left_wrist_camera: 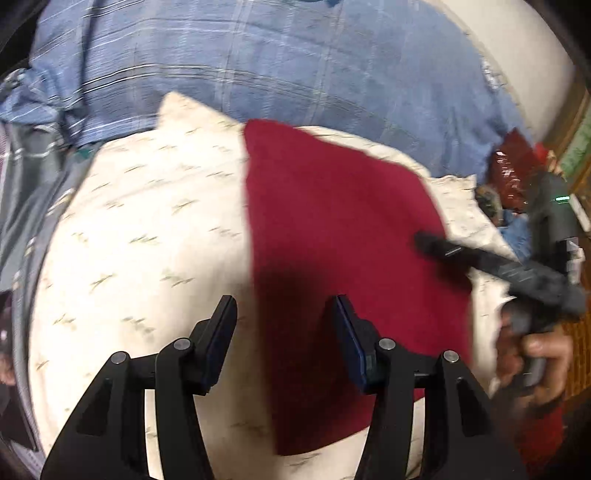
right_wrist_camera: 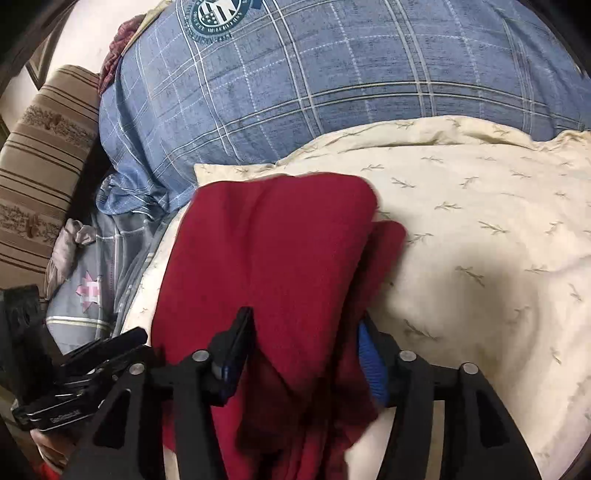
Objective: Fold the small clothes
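While both wrist views look down on one bed-like surface, the count runs as follows.

Red garment: one, a dark red cloth (left_wrist_camera: 332, 236) lying on the cream pillow; in the right wrist view its top part is doubled over in layers (right_wrist_camera: 266, 251), and a second flap of the same red shows at its right edge.

Cream pillow: one, pale with small leaf sprigs (left_wrist_camera: 140, 229), under the garment and filling the right side of the right wrist view (right_wrist_camera: 480, 240).

Blue checked cover: one, a large rounded blue plaid mass (right_wrist_camera: 295, 92) behind the pillow, bearing one round printed badge (right_wrist_camera: 216, 14) at the top.

Grey bedding: one crumpled grey piece with a pink mark (right_wrist_camera: 88, 291), to the left of the garment.

Striped cushion: one, brown and beige (right_wrist_camera: 44, 158), at the far left.

Left gripper: one (left_wrist_camera: 284, 325), its two fingers spread wide, hovering above the garment's near left edge with nothing between them.

Right gripper: one (right_wrist_camera: 306, 339), its two fingers standing either side of a bunched fold of the red garment; whether the pads press the cloth I cannot tell. From the left wrist view it appears blurred at the garment's right edge (left_wrist_camera: 436, 243), with one hand (left_wrist_camera: 532, 354) on its handle.
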Available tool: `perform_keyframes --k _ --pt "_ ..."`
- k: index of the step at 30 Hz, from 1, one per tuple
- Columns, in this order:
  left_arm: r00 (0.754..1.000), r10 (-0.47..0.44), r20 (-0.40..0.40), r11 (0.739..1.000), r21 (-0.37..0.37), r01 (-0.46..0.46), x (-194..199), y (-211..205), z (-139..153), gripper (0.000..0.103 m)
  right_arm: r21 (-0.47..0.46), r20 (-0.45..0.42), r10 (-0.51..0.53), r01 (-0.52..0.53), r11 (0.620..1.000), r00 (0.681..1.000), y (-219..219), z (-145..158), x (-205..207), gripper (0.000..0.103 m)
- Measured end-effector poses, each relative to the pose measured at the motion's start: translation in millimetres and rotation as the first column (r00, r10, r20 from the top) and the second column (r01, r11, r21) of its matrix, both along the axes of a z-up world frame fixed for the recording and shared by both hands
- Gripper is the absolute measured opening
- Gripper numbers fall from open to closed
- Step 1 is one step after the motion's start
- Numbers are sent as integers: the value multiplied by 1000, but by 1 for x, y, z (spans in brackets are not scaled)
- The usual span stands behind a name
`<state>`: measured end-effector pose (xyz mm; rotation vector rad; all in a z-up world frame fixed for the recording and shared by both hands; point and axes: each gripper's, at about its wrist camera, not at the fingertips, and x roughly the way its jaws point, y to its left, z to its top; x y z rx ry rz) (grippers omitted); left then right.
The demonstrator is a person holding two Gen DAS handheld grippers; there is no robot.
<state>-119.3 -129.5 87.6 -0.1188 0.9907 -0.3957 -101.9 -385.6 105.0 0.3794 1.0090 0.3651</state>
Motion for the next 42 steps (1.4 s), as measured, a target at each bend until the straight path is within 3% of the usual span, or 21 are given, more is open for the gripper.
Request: perform_keyframes --k 4,7,9,11,12,15,19,21,23,26,30,36,40,42 --pt "996 72 45 997 -32 -71 10 9 8 71 -16 147 -53 56 998 988 -8 43 -14 57" --pt "996 68 63 997 -37 -66 17 4 8 72 -89 193 59 -42 995 979 14 55 -9 51" --pt "996 59 68 998 -17 -58 21 -1 2 72 -151 178 92 -65 986 980 27 45 -1 36" --pt "997 45 68 999 0 -46 22 -7 -5 74 -223 122 96 -67 973 988 32 23 12 31" --pt "996 39 74 999 9 -40 22 -9 -8 77 -248 94 84 -58 967 992 31 9 19 31" --pt "994 26 102 998 48 -31 23 -17 -11 81 -214 132 80 -50 976 988 29 0 23 32" --pt "993 36 109 997 58 -42 21 -18 -10 83 -245 122 83 -51 968 989 27 17 6 32" --pt "993 42 115 997 61 -50 20 -18 -10 83 -215 126 78 -50 975 989 30 29 -3 38" --pt "991 40 126 996 72 -49 18 -20 -10 83 -182 137 82 -57 982 987 31 39 -17 37" --pt "989 38 141 995 89 -50 15 -23 -9 83 -219 123 80 -52 974 989 35 40 -34 37" --pt "990 26 140 995 90 -39 15 -25 -10 83 -300 81 91 -63 952 993 34 15 -53 38" --pt "986 28 166 993 108 -47 13 -26 -10 84 -261 132 91 -54 964 987 31 8 -55 40" --pt "984 34 174 993 109 -53 11 -25 -10 84 -159 170 70 -42 986 983 23 16 -47 41" --pt "984 37 176 993 108 -57 11 -24 -11 85 -87 228 40 -20 996 973 13 30 -53 53"
